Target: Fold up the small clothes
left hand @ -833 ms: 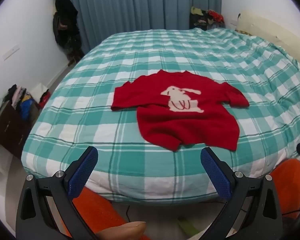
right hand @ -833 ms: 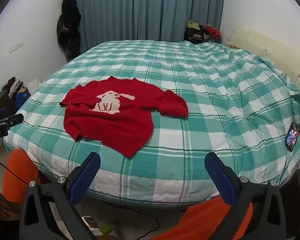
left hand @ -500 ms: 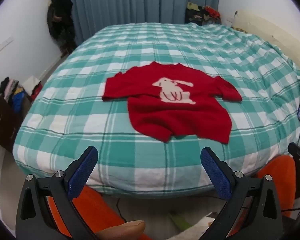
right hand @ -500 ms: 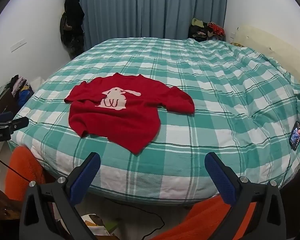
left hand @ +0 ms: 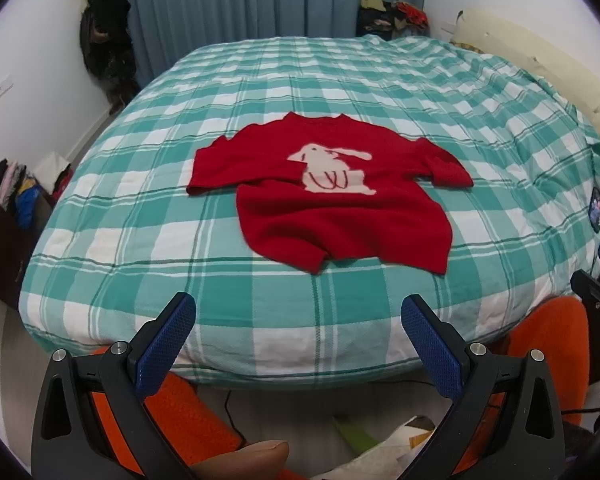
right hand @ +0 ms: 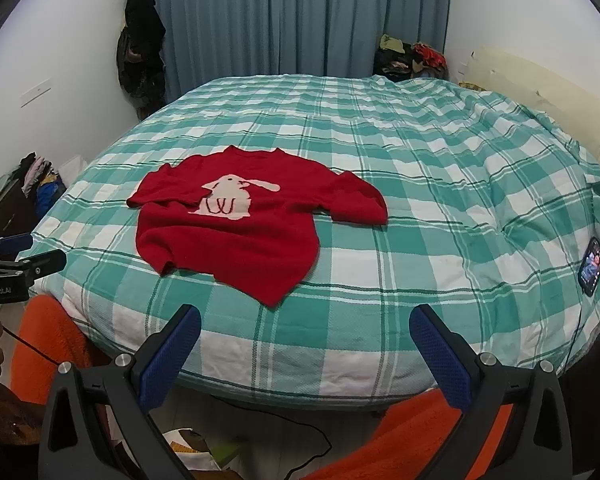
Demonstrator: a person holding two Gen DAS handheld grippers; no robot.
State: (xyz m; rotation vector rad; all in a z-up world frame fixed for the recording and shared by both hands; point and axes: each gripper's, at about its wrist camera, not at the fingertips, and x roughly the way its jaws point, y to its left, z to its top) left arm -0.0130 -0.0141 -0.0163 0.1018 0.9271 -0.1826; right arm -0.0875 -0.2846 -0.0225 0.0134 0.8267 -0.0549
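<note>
One red sweater point(left hand: 340, 208) lay spread flat on the bed point(left hand: 260, 92), front up, with a single pale rabbit point(left hand: 332, 170) on its chest. Its two sleeves reached out to either side, the collar pointed toward the curtain point(left hand: 260, 0) and the hem lay nearest the bed's near edge, one hem corner rumpled. The sweater sat toward the near end of the bed, well apart from both grippers.

The left gripper point(left hand: 298, 320) hung off the near edge of the bed, its two blue-padded fingers spread wide with nothing between them. The right gripper point(right hand: 305, 326) hung beside it off the same edge, also with two blue pads wide apart and empty. Neither touched the sweater or the bed cover.

One phone point(right hand: 592, 266) lay on the bed near its right edge, well to the right of the sweater. One dark coat point(right hand: 140, 48) hung on the wall left of the curtain, beyond the bed's far left corner. One heap of clothes point(right hand: 412, 56) sat past the far right corner of the bed.
</note>
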